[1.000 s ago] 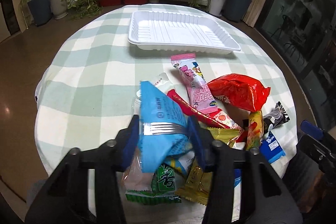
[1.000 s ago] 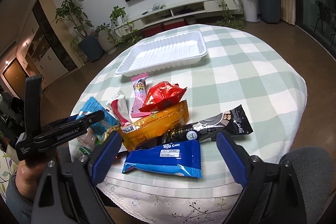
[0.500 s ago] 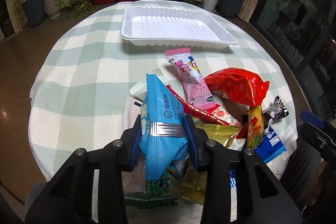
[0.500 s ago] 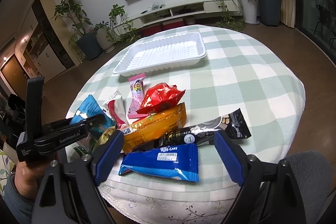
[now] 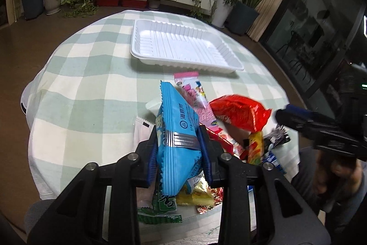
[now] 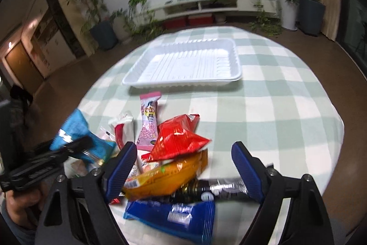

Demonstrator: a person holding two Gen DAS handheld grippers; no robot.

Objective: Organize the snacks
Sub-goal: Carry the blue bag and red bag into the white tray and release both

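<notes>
Lifted higher off the snack pile [image 6: 165, 167] since a second ago: light-blue biscuit packet [image 5: 176, 144], clamped at its silver band between the left gripper [image 5: 177, 144] jaws. Beyond the pile, white tray [image 5: 183, 47] on the checked table [image 5: 87, 84]. Over the pile's near edge, right gripper [image 6: 181, 167], jaws spread wide, holding nothing.

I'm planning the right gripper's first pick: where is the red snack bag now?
In the right wrist view the red snack bag lies mid-pile, just ahead of the open right gripper, beside the pink wrapper and atop the orange packet.
</notes>
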